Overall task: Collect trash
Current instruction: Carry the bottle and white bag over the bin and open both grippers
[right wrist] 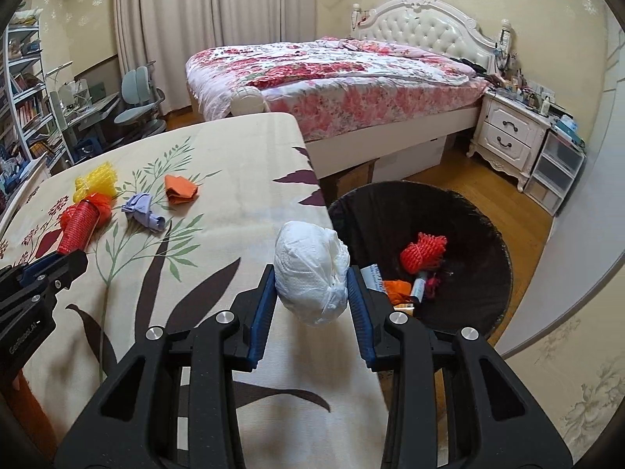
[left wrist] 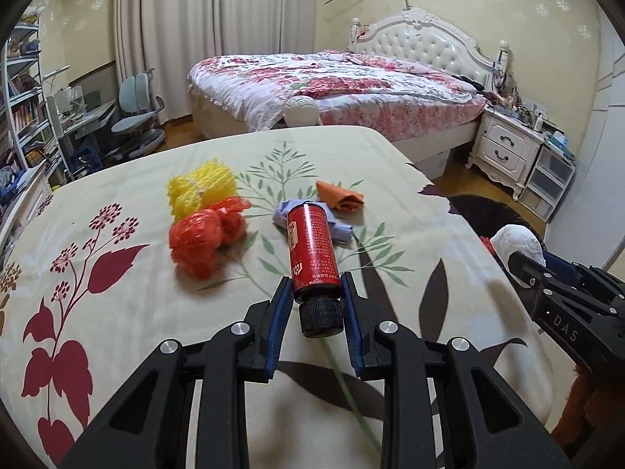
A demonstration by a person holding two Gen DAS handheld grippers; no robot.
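Above the leaf-print tablecloth, my left claw pinches a red black-capped bottle; my right claw clamps a white crumpled wad. Only its camera shows the black bin.

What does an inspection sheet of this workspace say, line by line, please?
Surface: table with a leaf-print cloth.
Job's things: red bottle in the left gripper; white wad in the right gripper; bin beside the table, already holding an orange net and other scraps.
Clutter: yellow net, orange net, purple wad and orange paper lie on the cloth.
Grippers: left shut on the bottle near its black cap; right shut on the wad, near the bin.
Cables: nothing seen.
Surroundings: bed, nightstand, chair, shelves.
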